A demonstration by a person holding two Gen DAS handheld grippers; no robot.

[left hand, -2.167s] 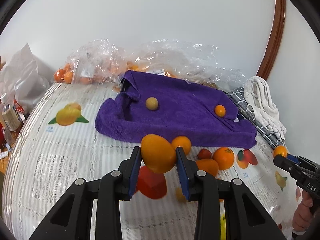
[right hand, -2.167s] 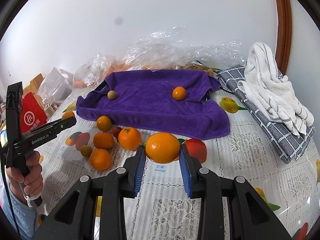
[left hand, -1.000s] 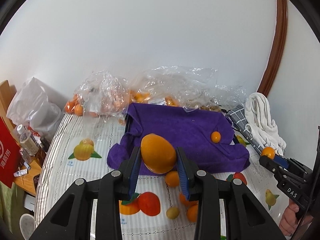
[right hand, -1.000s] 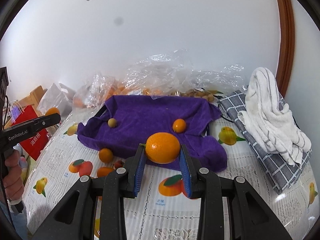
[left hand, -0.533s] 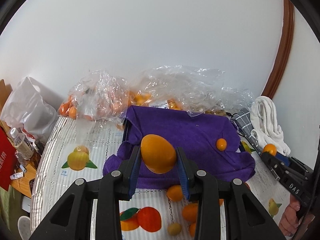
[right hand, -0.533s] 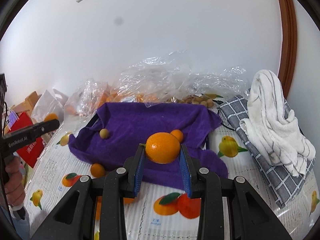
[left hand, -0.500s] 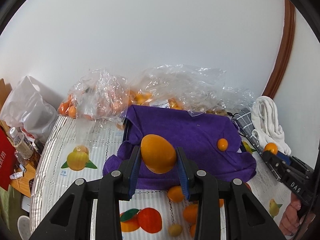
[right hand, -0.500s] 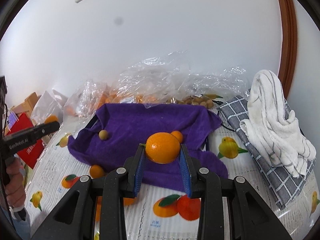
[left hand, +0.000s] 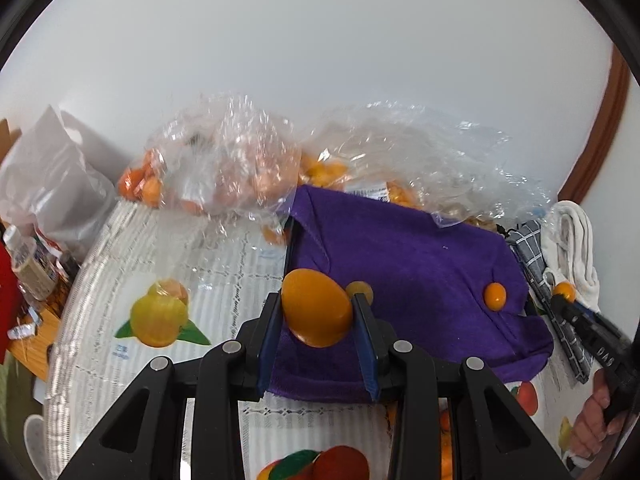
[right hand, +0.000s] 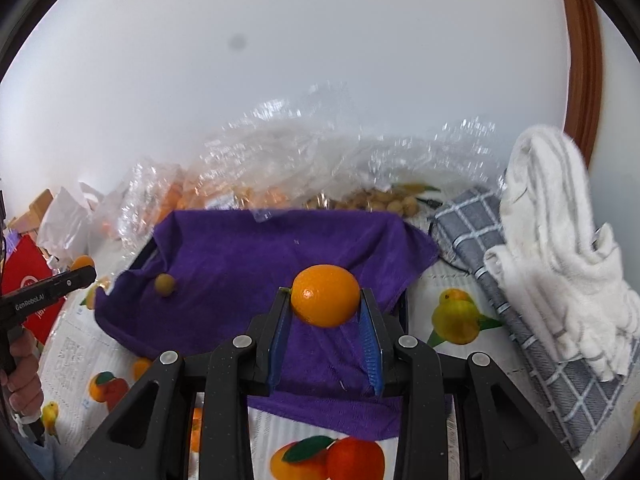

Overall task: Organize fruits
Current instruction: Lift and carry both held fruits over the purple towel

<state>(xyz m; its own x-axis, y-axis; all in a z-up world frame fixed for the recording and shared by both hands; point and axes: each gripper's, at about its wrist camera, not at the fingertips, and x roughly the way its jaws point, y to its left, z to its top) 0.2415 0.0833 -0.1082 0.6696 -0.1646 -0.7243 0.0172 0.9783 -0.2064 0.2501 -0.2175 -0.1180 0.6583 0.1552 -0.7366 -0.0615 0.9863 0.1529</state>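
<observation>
My left gripper is shut on a smooth egg-shaped orange fruit and holds it above the near left edge of the purple towel. My right gripper is shut on a round orange above the towel's near right part. On the towel lie a small tan fruit, also in the right wrist view, and a small orange fruit. The left gripper shows at the left of the right wrist view, the right gripper at the right of the left wrist view.
Clear plastic bags of fruit lie behind the towel against the wall. A white towel on a grey checked cloth lies to the right. Loose oranges sit on the fruit-print tablecloth. A red bag stands left.
Both grippers have moved forward and lower toward the purple towel, each still holding its fruit. The towel now fills more of both views.
</observation>
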